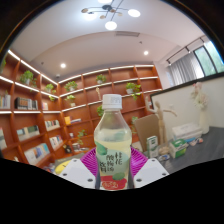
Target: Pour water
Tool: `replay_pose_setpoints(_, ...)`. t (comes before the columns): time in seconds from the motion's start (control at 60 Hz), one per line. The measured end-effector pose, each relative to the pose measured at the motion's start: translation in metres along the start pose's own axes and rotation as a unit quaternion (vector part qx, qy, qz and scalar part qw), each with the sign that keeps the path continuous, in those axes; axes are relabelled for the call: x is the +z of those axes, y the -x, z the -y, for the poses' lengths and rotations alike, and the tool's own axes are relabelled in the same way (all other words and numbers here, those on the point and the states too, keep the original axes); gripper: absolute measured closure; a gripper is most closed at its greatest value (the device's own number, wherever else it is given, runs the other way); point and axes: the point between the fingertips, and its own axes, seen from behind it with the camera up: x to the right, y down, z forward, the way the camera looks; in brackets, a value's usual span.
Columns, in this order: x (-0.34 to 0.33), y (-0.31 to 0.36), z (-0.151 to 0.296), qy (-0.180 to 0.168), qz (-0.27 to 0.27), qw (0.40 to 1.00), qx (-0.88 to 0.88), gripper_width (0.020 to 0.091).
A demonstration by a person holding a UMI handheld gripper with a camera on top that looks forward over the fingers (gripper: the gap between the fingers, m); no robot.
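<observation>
Clear plastic bottle, capped and upright, sits clamped between the pads of the tool, raised before far bookshelves; it seems the carrying step; next, find a vessel and tilt; none shows.

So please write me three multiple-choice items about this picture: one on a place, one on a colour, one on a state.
1. Where is the clear plastic bottle with the green-and-pink label?
A. between the gripper's fingers
B. on a bookshelf
C. lying on the floor

2. What colour is the bottle's cap?
A. red
B. white
C. blue

3. How does the bottle stand?
A. upside down
B. on its side
C. upright, cap on

Answers: 1 A, the pink finger pads of the gripper flank it on both sides; 2 B, the top looks white; 3 C, the cap points up toward the ceiling lamp.
</observation>
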Motion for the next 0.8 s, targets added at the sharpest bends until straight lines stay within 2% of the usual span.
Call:
replay_pose_setpoints(0.133, 0.005, -0.08, -0.001, 0.003, -0.083, 0.993, -0.08, 0.0709)
replay_pose_setpoints(0.3, 0.028, -0.15, -0.039, 0.032, -0.121, 0.985, -0.12, 0.0709)
replay_pose_setpoints(0.383, 0.032, -0.159, -0.056, 0.048, -0.121, 0.981, -0.14, 0.0709)
replay_pose_setpoints(0.6, 0.054, -0.164, -0.114, 0.081, -0.082, 0.985, -0.132, 0.0704)
replay_pose_setpoints(0.633, 0.055, -0.163, -0.109, 0.065, -0.078, 0.987, -0.129, 0.0708)
replay_pose_setpoints(0.783, 0.053, -0.166, -0.111, 0.062, -0.074, 0.99, -0.106, 0.0709)
replay_pose_setpoints(0.8, 0.052, -0.166, -0.111, 0.062, -0.074, 0.99, -0.105, 0.0692)
